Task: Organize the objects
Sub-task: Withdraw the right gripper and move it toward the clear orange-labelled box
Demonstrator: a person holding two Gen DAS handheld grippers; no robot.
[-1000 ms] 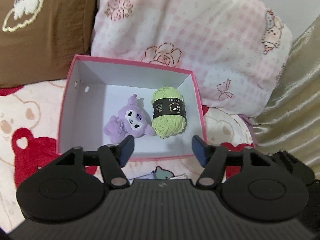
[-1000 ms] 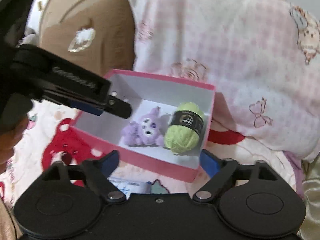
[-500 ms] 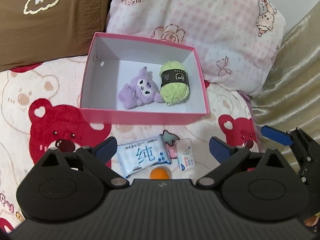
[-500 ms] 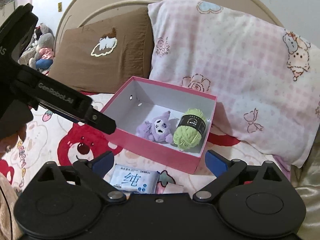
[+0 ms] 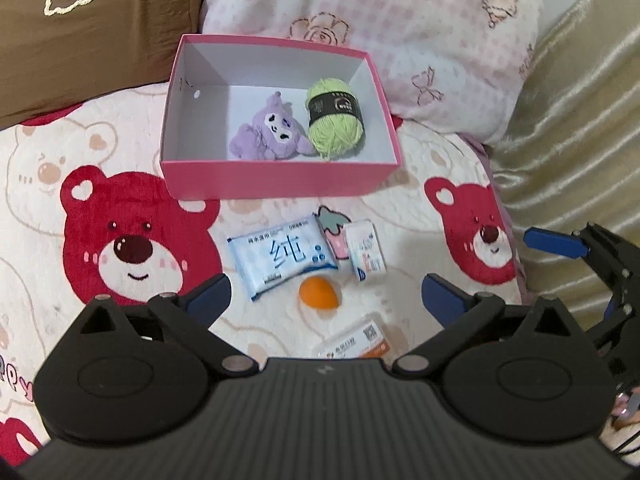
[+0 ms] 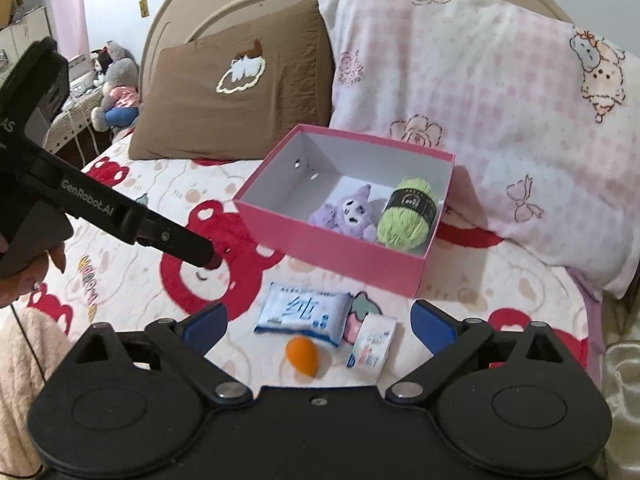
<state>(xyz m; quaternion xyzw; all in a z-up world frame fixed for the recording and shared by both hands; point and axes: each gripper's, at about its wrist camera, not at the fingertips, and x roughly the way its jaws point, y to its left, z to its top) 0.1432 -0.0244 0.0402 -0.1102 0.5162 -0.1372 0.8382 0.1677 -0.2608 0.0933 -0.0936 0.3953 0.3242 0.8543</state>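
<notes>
Grippers [image 5: 324, 298] pulled back, four loose items

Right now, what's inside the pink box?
The box holds a purple plush and green yarn, side by side. The floor beneath them is hidden.

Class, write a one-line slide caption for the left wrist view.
Open left gripper above wet wipes pack and orange sponge; pink box holds purple plush and green yarn.

bear-print bed [image 5: 132, 216]: pink box [image 5: 280, 178], wipes pack [image 5: 282, 256], orange sponge [image 5: 318, 293]
</notes>
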